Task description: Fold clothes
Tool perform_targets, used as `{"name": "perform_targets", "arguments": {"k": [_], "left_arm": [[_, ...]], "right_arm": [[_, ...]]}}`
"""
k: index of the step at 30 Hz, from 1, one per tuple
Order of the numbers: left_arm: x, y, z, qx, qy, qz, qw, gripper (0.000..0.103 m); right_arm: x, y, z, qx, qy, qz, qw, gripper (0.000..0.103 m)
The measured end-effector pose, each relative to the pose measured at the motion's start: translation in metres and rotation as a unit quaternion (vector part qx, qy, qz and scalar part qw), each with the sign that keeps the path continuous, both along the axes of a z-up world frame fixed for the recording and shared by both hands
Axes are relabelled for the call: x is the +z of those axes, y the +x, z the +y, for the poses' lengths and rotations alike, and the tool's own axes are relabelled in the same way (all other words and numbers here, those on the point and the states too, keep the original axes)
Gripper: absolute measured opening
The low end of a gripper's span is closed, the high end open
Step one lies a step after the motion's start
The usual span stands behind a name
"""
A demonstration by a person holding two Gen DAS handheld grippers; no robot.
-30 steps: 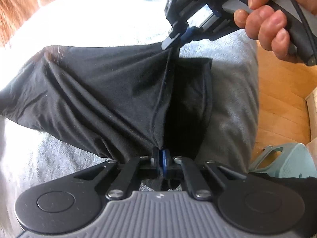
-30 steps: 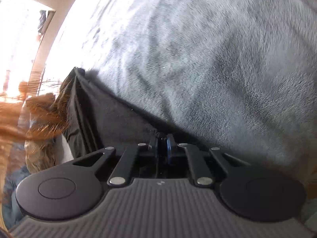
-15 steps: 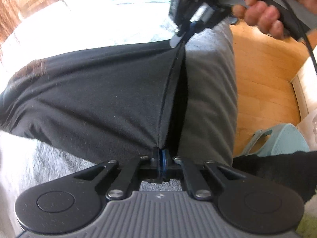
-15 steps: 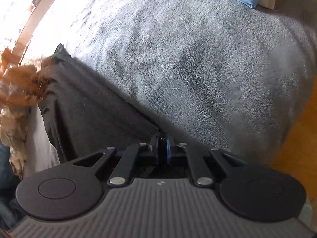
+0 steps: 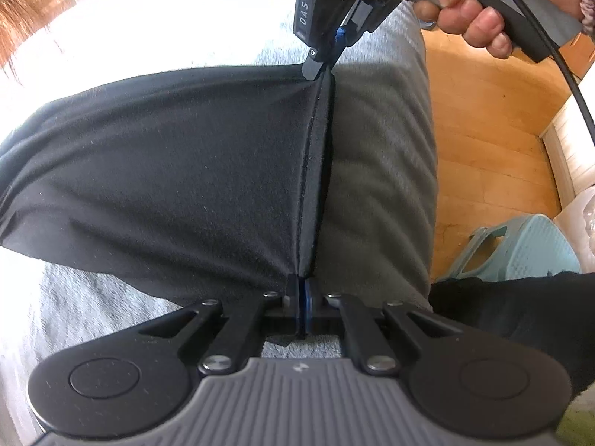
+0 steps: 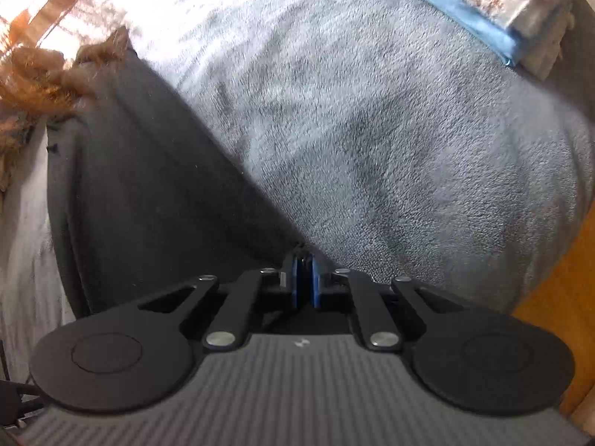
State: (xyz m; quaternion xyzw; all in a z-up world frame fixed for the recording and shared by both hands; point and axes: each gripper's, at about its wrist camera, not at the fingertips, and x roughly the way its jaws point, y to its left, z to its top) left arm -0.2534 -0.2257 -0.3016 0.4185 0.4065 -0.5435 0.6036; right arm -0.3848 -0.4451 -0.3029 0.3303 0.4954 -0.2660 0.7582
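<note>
Stretching between both grippers, left gripper (image 5: 302,295) and right gripper (image 5: 322,65), each with fingers clamped on its hem, the black garment (image 5: 167,171) is spread flat on the bed (image 5: 383,171); every fold is judged still undone.

Left tongs (image 5: 301,290) clamped on near end of a black garment (image 5: 167,171) hem, right tongs (image 5: 323,63) pinching the far end, a hand (image 5: 472,11) on their handle. Hem pulled taut between both tongs; cloth spreads left of them over a grey fleece blanket (image 5: 379,171). Right of the tongs: wooden floor (image 5: 491,119), pale green stool (image 5: 520,249).
</note>
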Motion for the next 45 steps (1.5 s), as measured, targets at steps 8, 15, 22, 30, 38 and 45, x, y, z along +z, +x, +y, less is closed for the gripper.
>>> {"name": "perform_targets", "arguments": {"k": [8,15,22,30,38,45], "left_arm": [[0.016,0.025,0.033,0.11,0.012,0.111,0.9877,0.023],[0.012,0.103,0.061,0.334,-0.026,0.254,0.9073,0.033],[-0.02,0.118,0.051,0.377,0.002,0.292,0.8789,0.026],[-0.009,0.107,0.057,0.376,0.01,0.278,0.8835,0.002],[-0.005,0.126,0.061,0.4,0.026,0.298,0.8663,0.005],[0.023,0.162,0.089,0.458,0.001,0.277,0.8445,0.031]], "right_arm": [[0.008,-0.018,-0.008,-0.017,-0.003,0.004,1.0,0.04],[0.022,-0.026,-0.012,-0.017,0.01,-0.025,1.0,0.043],[0.011,0.001,-0.019,0.024,0.043,-0.047,0.998,0.05],[-0.003,0.011,-0.014,0.067,0.042,0.009,0.997,0.022],[0.005,0.027,-0.018,0.087,0.049,0.05,0.994,0.025],[0.05,0.087,-0.036,0.138,0.006,-0.033,0.99,0.029]]}}
